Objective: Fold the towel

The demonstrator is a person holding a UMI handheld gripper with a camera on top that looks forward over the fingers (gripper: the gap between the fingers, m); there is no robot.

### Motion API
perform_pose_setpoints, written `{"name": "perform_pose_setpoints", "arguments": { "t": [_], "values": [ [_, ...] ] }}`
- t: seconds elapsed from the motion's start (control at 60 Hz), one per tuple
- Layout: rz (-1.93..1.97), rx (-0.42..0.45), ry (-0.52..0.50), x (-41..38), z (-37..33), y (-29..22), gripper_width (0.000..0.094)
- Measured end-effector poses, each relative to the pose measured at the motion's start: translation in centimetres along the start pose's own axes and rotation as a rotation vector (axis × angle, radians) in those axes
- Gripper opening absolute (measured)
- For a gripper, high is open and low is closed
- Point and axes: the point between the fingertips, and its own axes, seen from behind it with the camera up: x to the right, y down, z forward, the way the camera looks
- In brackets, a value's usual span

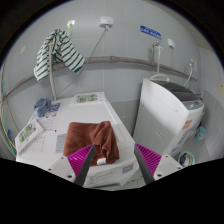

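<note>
towel folding station: gripper standing off, towel not yet in hand

the towel (91,139), a rust-brown cloth, lies in a loose heap on the white worktop (62,128). it sits just ahead of the left finger, and its near edge appears to touch or slightly overlap that finger's pad (84,155). it is bunched and creased rather than spread flat, so in my judgement the fold has not begun, or at most one rough fold has been made.

the gripper (117,158) is spread wide, with a clear gap between its two pink pads and nothing clamped between them. the towel rests on the worktop under its own weight. the wide opening suits an approach to a soft edge, leaving room to straddle a corner before closing.

a striped green-and-white cloth (57,52) hangs on the wall above the worktop, well apart from the towel; it looks hung there to keep it off the working surface. a white appliance (170,115), seemingly a washing machine, stands beyond the right finger. small blue items (44,106) sit at the far end of the worktop, too small to identify.

assessment: the next step likely calls for picking out a free corner of the towel. the heap hides its corners, so there is a risk of pinching several layers at once and dragging the whole cloth toward the worktop edge.
</note>
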Motion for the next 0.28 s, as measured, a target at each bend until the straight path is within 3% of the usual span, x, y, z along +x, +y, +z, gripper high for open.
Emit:
{"name": "perform_pose_setpoints", "arguments": {
  "t": [0.283],
  "values": [
    [-0.015, 0.024, -0.059, -3.2, -11.5, 3.3, 0.0847]
  ]
}}
